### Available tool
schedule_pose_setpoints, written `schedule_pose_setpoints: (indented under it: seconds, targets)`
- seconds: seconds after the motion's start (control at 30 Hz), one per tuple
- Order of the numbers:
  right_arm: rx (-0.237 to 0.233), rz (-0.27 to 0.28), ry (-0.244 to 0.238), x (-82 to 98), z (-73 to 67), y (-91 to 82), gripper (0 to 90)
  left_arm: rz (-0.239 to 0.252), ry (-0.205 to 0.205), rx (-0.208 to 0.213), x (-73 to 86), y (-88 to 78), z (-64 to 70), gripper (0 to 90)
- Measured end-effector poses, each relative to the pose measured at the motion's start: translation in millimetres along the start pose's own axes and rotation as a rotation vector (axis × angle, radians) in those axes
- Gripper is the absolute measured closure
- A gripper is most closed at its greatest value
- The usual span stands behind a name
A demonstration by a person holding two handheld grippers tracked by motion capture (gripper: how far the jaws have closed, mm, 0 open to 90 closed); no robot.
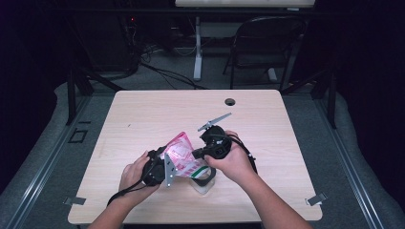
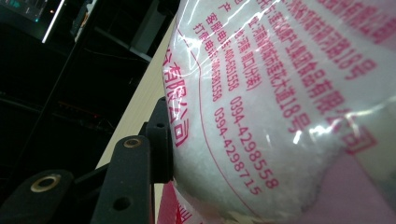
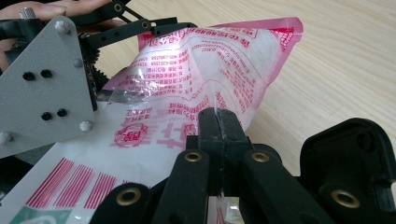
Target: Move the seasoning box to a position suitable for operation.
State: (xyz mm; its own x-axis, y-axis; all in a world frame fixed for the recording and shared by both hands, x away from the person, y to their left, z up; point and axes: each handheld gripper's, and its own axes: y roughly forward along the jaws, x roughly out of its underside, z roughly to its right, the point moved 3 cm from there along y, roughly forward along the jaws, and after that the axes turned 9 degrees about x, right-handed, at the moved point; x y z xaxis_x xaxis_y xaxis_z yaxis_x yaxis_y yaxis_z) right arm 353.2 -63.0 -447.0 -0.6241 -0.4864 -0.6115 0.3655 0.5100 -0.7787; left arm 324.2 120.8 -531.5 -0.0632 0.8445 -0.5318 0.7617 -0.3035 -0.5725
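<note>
Your left tool (image 1: 160, 164) holds the pink-and-white plastic bag (image 1: 181, 153) just above the near middle of the counter (image 1: 143, 114), its jaws part-way apart and pressed against the bag's bulging body; in the left gripper view one black pad (image 2: 161, 140) bears on the clear film, behind which white grains and red print show. Your right tool (image 3: 218, 122) has its jaws drawn fully together, and in the right gripper view a thin fold of the bag's clear film stands pinched between the two pads. The bag (image 3: 205, 70) rises from that pinch towards a pink sealed top edge, tilted away over the pale wood. The grey three-cornered plate (image 3: 44, 88) of your left tool stands just beside the bag at that view's left. In the high view your right hand (image 1: 234, 160) wraps the right tool close against the bag's right side, your left hand (image 1: 136, 174) grips the left tool from the other side, and the two tools sit near each other with the bag between them
</note>
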Motion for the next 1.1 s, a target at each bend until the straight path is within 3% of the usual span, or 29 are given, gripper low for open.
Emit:
schedule_pose_setpoints:
  seconds: [0.6, 1.1]
  targets:
    - [0.000, -0.043, -0.014, -4.7, 0.9, -1.9, 90.0, -0.021, 0.053, -0.001, -2.9, -2.4, -3.9, 57.5]
    - [-0.012, -0.056, -0.008, -5.8, 1.8, -2.9, 90.0, -0.068, 0.148, 0.006, -7.0, -8.5, -12.7, 57.8]
